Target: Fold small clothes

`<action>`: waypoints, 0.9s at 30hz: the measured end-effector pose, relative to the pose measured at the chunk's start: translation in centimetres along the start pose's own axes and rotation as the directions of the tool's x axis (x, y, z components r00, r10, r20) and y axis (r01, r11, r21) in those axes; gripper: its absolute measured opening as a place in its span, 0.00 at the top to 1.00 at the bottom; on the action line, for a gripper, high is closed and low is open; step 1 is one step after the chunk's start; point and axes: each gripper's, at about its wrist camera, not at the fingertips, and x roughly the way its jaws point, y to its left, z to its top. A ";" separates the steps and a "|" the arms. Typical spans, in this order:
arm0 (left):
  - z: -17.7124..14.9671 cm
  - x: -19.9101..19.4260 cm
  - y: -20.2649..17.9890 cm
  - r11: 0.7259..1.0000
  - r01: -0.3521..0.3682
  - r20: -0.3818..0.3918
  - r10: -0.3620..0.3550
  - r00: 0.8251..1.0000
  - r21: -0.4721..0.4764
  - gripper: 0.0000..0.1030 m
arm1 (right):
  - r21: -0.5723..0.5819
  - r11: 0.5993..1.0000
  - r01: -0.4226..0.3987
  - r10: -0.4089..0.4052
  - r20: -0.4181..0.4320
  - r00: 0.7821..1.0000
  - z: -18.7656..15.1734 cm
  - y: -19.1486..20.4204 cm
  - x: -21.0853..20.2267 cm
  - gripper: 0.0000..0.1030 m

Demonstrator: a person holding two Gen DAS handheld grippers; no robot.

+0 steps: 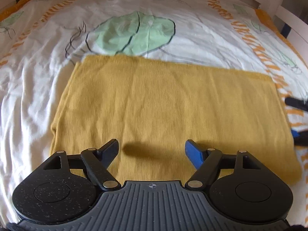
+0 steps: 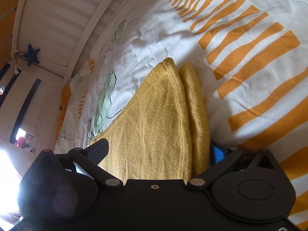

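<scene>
Yellow knit cloth [image 1: 163,111] on bedsheet [image 1: 38,77]: soft, light, limp. Left gripper [image 1: 152,150] wide, empty; right gripper [image 2: 159,150] wide astride its folded edge. Grip corners.

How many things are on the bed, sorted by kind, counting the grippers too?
Mustard cloth: 1
Grippers: 2, the left gripper and the right gripper
Total: 3, all over the bedsheet
</scene>
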 end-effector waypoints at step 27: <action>5.6 7.2 -5.0 0.989 -0.125 -0.026 0.127 0.992 0.076 0.04 | -0.104 0.994 0.041 -0.042 -0.009 0.999 0.0 1.1 1.2 0.00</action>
